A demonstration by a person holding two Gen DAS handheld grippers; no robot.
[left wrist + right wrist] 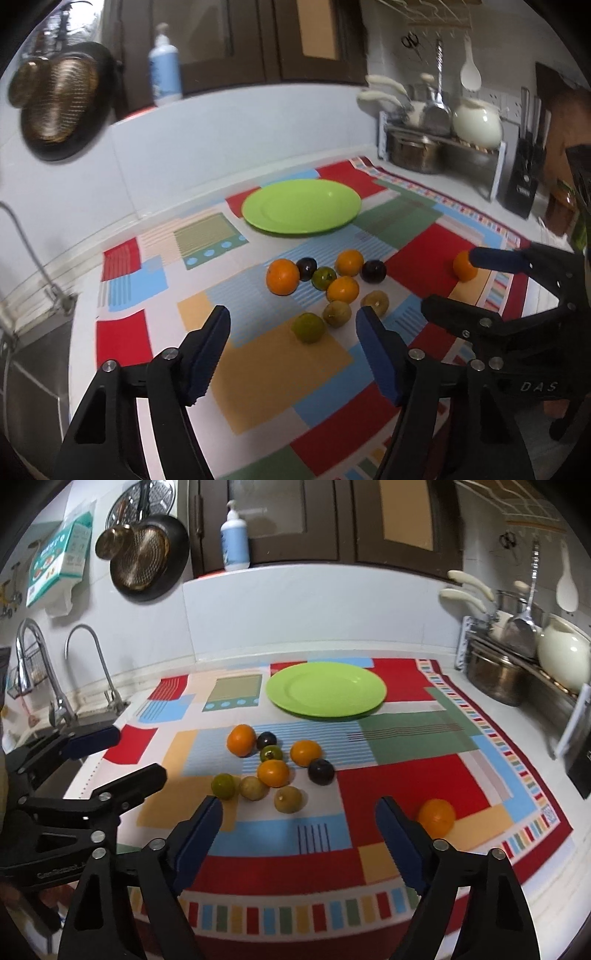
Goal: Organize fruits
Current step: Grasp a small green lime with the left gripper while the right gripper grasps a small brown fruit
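Note:
A bare green plate (pixel 301 206) (pixel 325 690) sits at the back of the patterned cloth (pixel 406 775). In front of it lies a cluster of fruit: oranges (pixel 282 277) (pixel 242 740), dark plums (pixel 373 271) (pixel 321 771), green citrus (pixel 308 328) (pixel 223 785) and yellow-green fruits (pixel 337 314) (pixel 288 799). One lone orange (pixel 464 266) (pixel 436 816) rests apart on the right. My left gripper (pixel 293 314) (pixel 140 753) hovers open just short of the cluster. Beside it, the right gripper (pixel 300 805) (pixel 448 280) is open, with the lone orange outside its right finger. Neither holds anything.
A sink with two taps (pixel 92 657) borders the cloth on the left. A rack with pots and a cream teapot (pixel 498 679) stands at the right, with a knife block (pixel 524 184) beyond it. A pan (pixel 147 561) hangs on the wall and a soap bottle (pixel 234 535) stands on the ledge.

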